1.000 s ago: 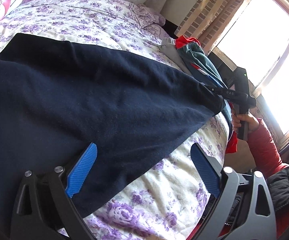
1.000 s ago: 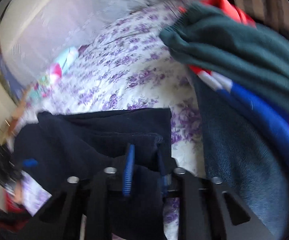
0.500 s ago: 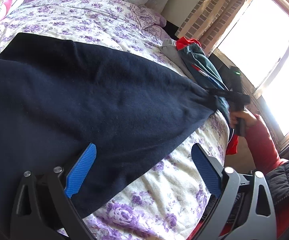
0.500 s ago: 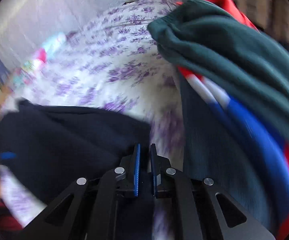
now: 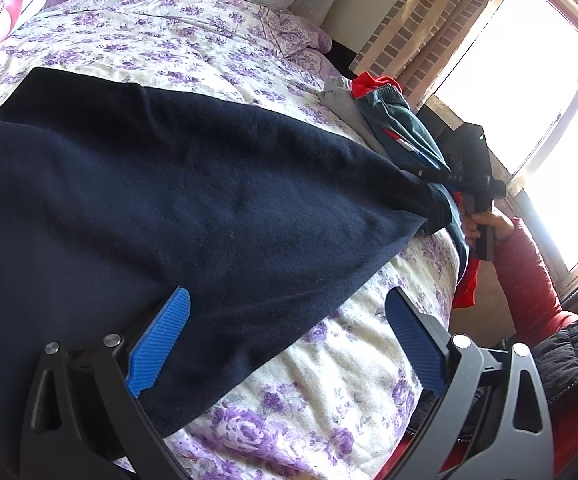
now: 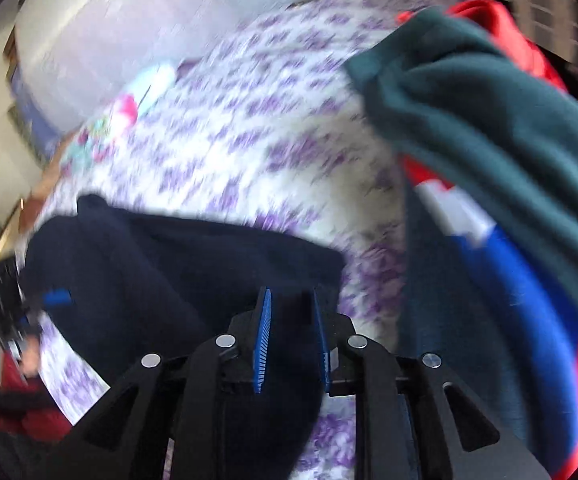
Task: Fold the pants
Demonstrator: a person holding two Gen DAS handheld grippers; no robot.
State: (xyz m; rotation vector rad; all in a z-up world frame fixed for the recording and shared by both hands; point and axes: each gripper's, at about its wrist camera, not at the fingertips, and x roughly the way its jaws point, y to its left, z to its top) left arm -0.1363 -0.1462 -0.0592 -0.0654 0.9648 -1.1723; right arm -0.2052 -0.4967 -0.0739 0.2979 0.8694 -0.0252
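One pair of dark navy fleece pants (image 5: 193, 208) lies spread across a bed covered by a cream quilt with purple flowers (image 5: 345, 380), and two hand-held grippers work on it. The left gripper (image 5: 289, 344) has its two blue ribbed fingers (image 5: 157, 344) spread wide; the left-hand finger rests against the near edge of the navy cloth while the other hangs over bare quilt, gripping nothing. The right gripper (image 6: 291, 336) has its two blue fingers (image 6: 263, 340) drawn close together with a fold of the navy cloth caught between them, at the far corner of the pants near the bed's edge. The pants look thick and matte, pulled fairly flat with a few soft creases, one long edge running diagonally toward the right gripper. Beside that corner sits one heap of other clothes (image 6: 501, 184): dark green fabric over red, white and blue pieces. The right wrist view is motion-blurred.
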